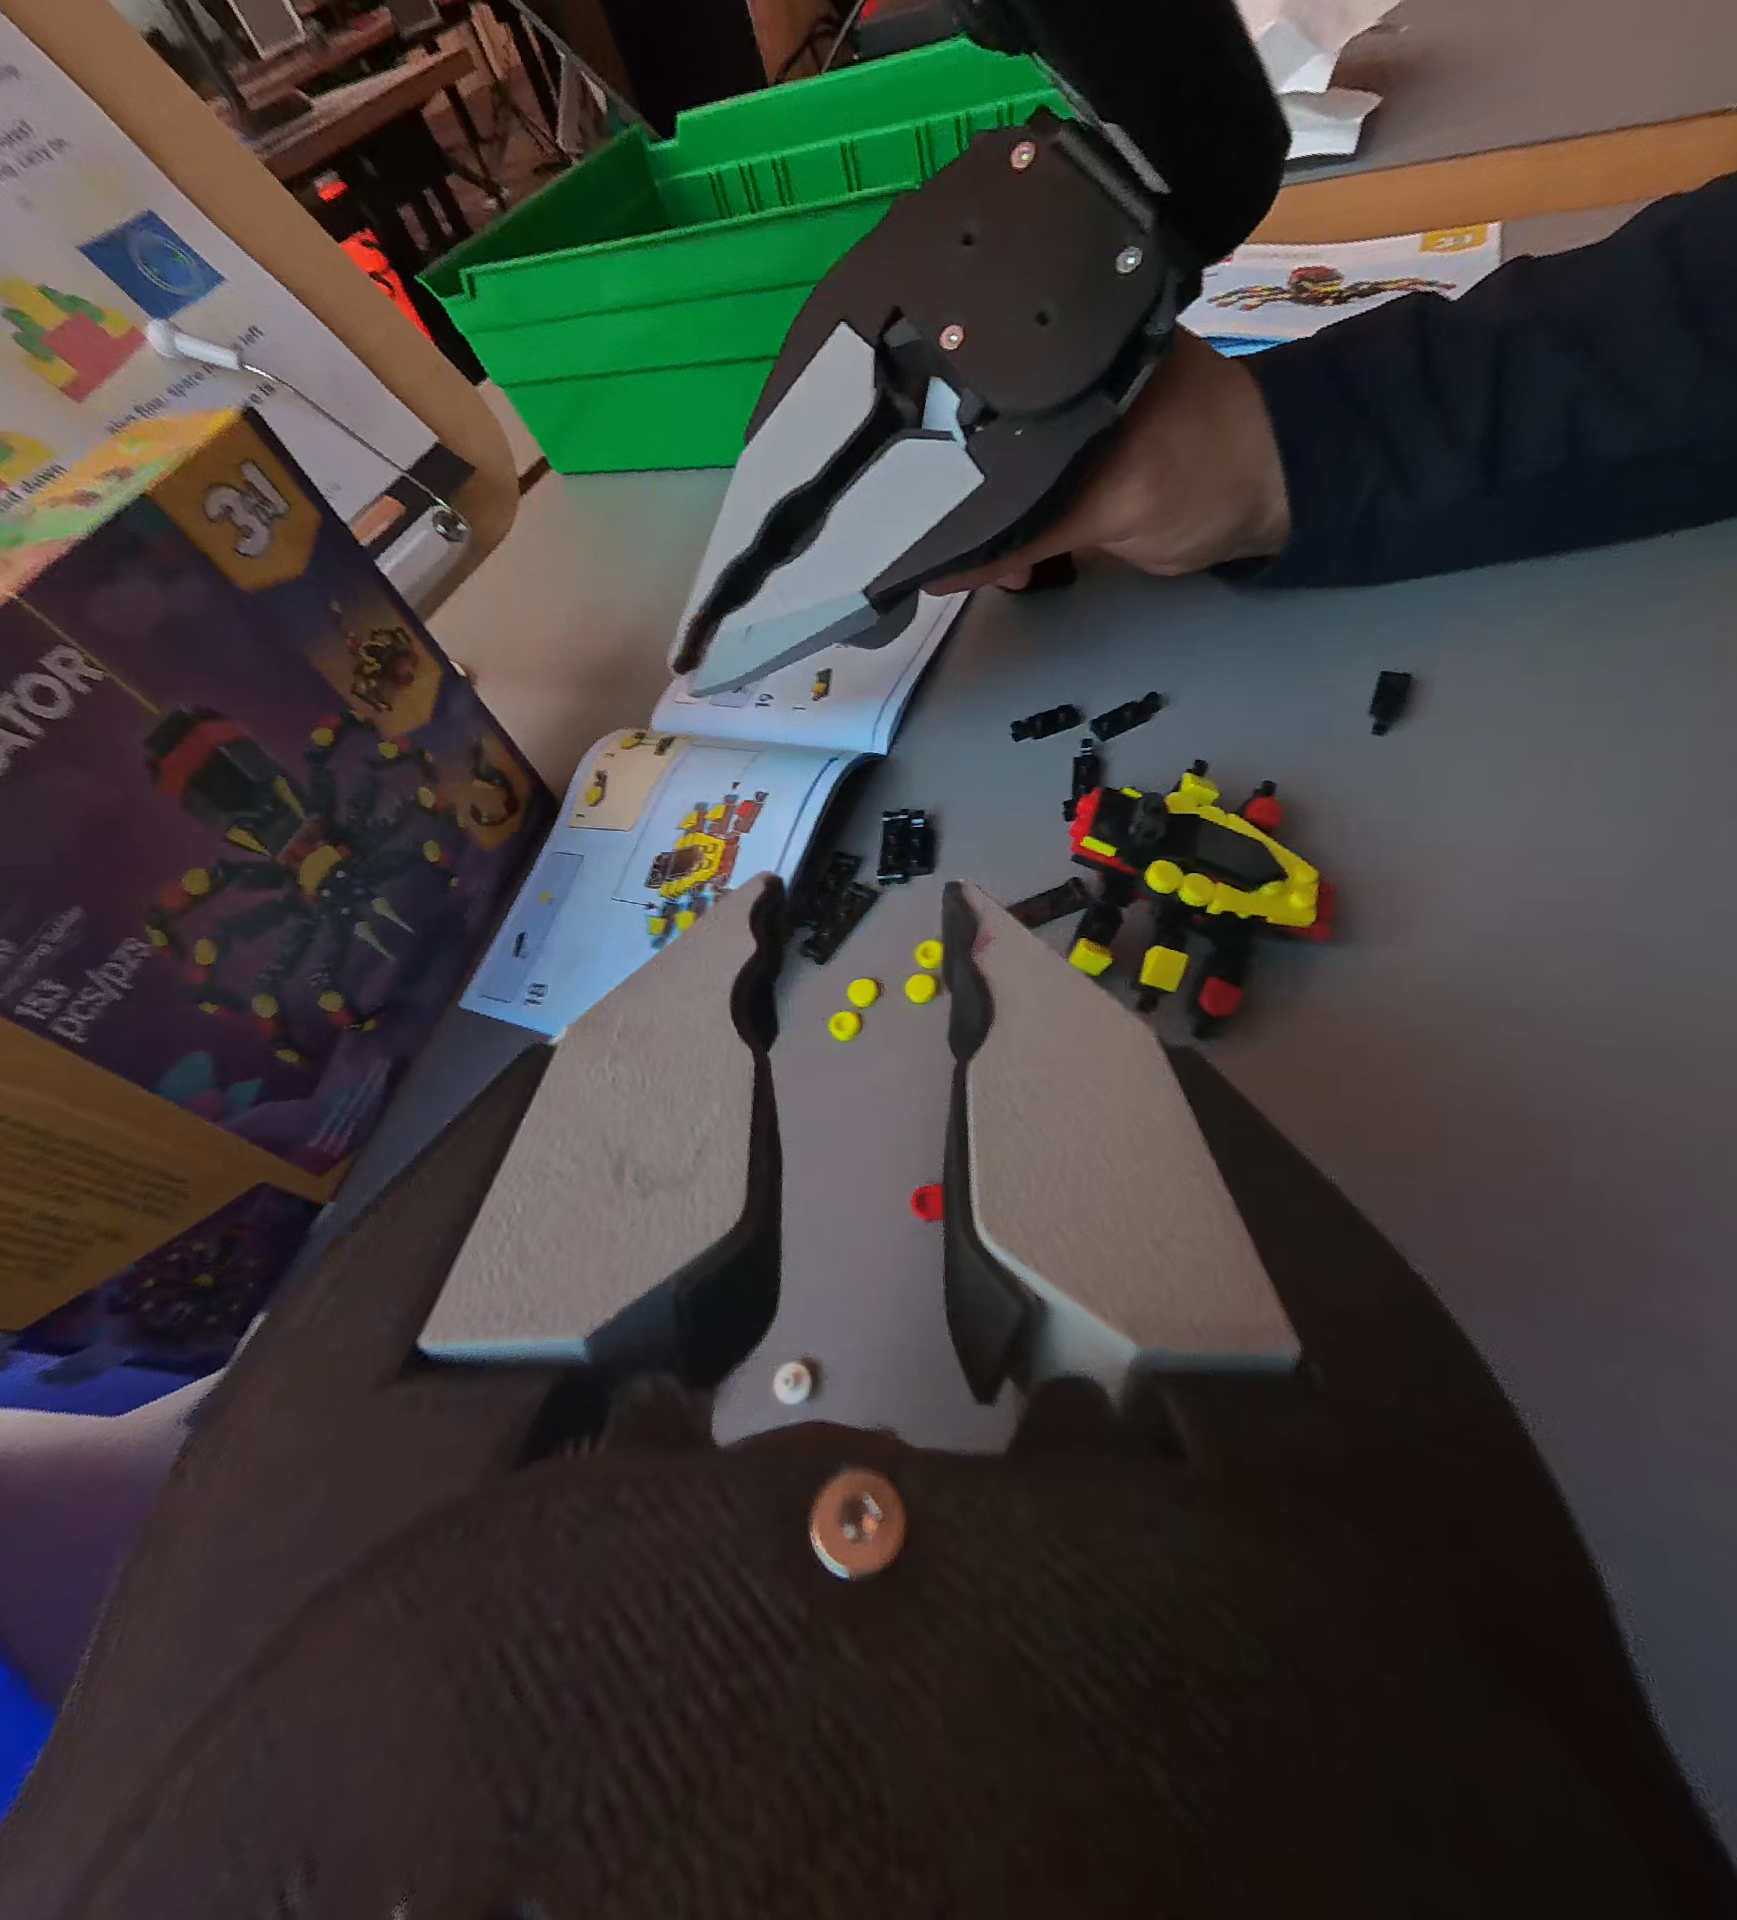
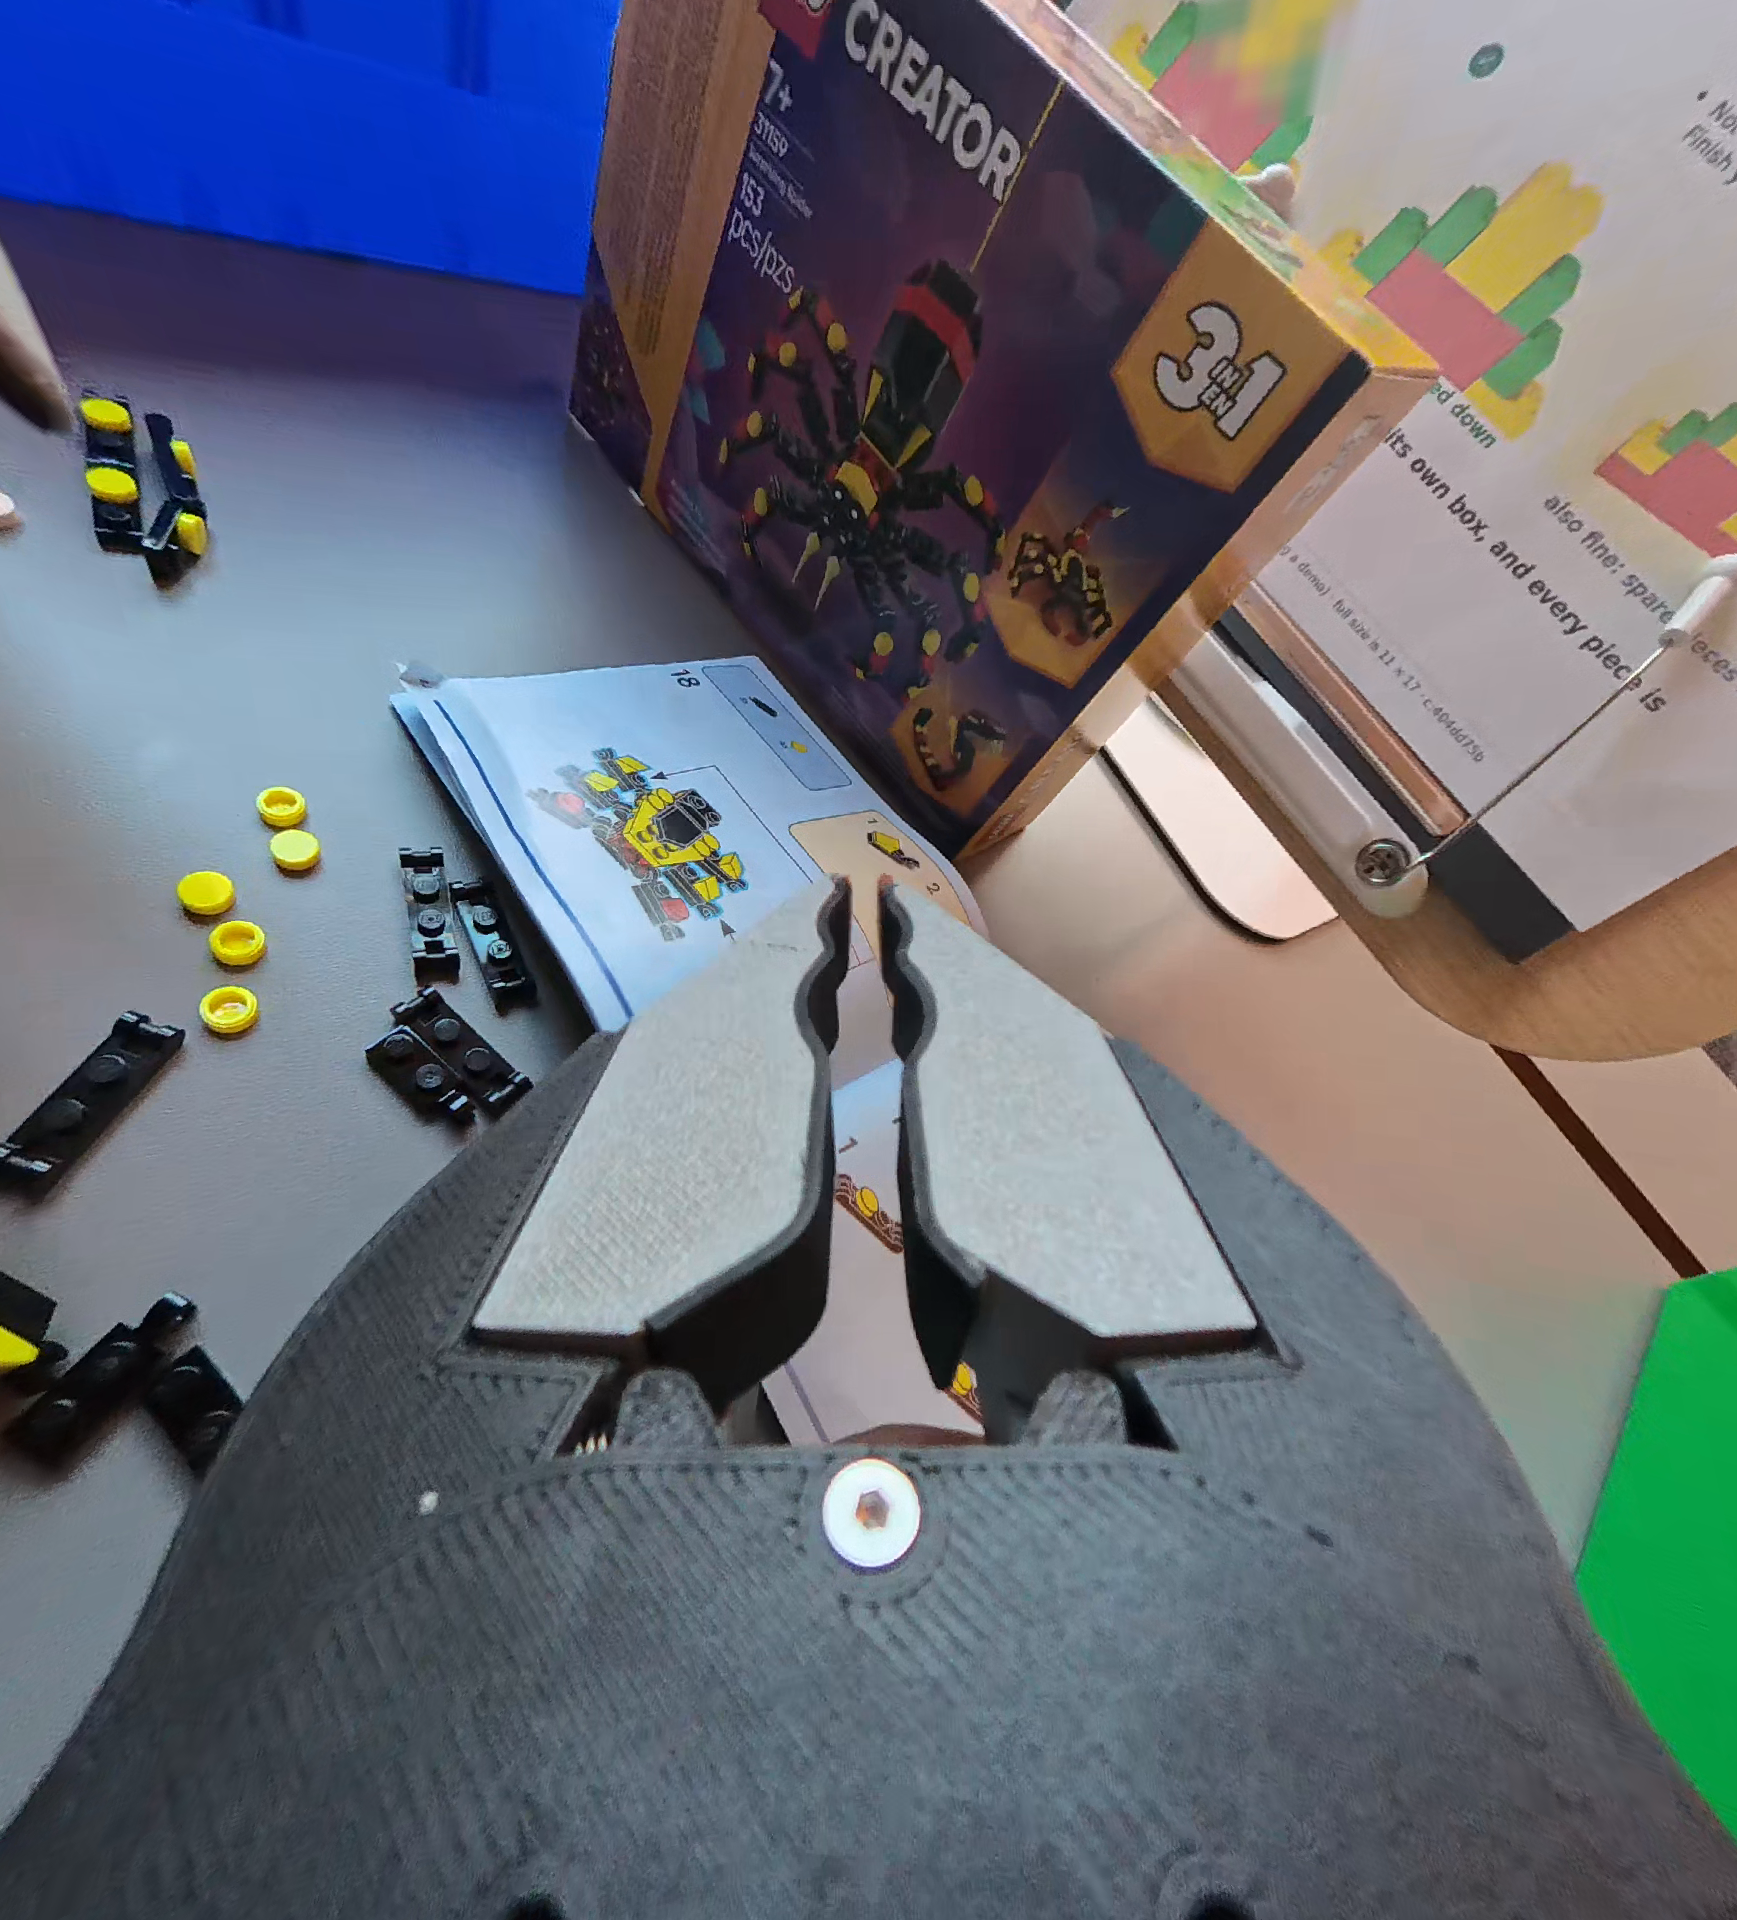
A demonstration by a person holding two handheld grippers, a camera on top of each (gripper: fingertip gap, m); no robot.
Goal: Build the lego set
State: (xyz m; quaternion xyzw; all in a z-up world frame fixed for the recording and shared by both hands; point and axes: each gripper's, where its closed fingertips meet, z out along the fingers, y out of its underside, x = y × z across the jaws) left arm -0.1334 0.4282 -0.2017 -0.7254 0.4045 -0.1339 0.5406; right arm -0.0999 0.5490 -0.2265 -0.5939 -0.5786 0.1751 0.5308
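Desk: grey desk (image 1: pixel 1466 1195) carried loose pieces, box at 9 o'clock.
Model: partly built model (image 1: pixel 1196 883) at 2 o'clock; light, brittle joints; judged best gripped across the body.
Left hand-held gripper (image 1: pixel 859 914): wide, empty.
Right hand-held gripper (image 2: pixel 859 883): narrow, empty, over the booklet (image 2: pixel 573 748).

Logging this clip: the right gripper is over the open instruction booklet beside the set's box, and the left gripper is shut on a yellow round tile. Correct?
Not quite. The left gripper is open and empty; the yellow round tiles lie loose on the table, as the left wrist view shows. The right gripper is indeed over the open instruction booklet beside the set's box.
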